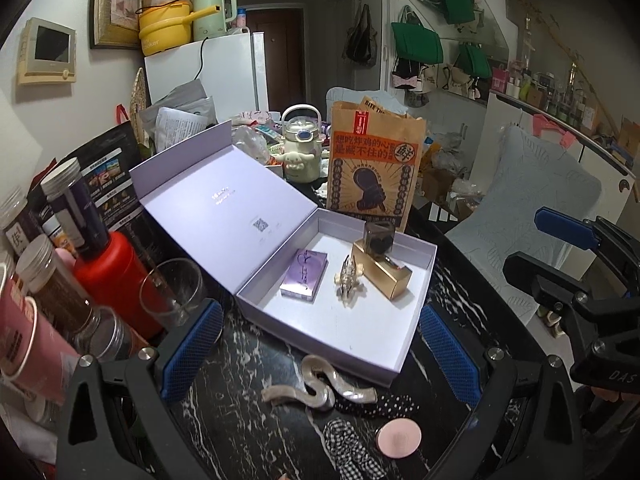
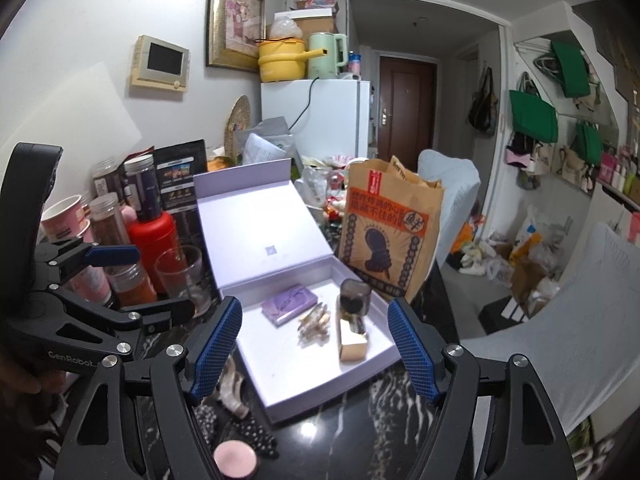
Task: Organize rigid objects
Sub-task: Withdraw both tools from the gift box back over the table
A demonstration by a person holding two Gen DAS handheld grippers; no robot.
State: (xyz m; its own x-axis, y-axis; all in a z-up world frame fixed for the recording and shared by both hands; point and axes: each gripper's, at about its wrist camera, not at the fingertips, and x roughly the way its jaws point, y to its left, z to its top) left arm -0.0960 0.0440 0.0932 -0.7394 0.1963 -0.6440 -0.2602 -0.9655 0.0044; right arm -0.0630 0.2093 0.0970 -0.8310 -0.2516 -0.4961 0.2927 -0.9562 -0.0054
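Observation:
An open lilac box (image 1: 304, 322) (image 2: 288, 384) lies on the black marble table. In it are a purple card pack (image 1: 304, 276) (image 2: 288, 303), a pearly hair claw (image 1: 349, 280) (image 2: 314, 326) and a gold box (image 1: 382, 276) (image 2: 353, 344) with a dark cube (image 1: 379, 236) (image 2: 354, 294) on it. Before the box lie a wavy beige hair clip (image 1: 320, 384), a dotted scrunchie (image 1: 380, 404) (image 2: 256, 432), a checked scrunchie (image 1: 348, 444) and a pink round compact (image 1: 399, 438) (image 2: 235, 458). My left gripper (image 1: 320, 352) is open and empty above the clip. My right gripper (image 2: 314, 354) is open and empty over the box's near part.
Jars, a red bottle (image 1: 116, 276) (image 2: 154, 240), a glass (image 1: 176, 294) (image 2: 186, 280) and pink cups crowd the table's left. A brown paper bag (image 1: 374, 164) (image 2: 390, 232) stands behind the box. A cream kettle (image 1: 301, 148) stands further back. Padded chairs (image 1: 528, 208) stand to the right.

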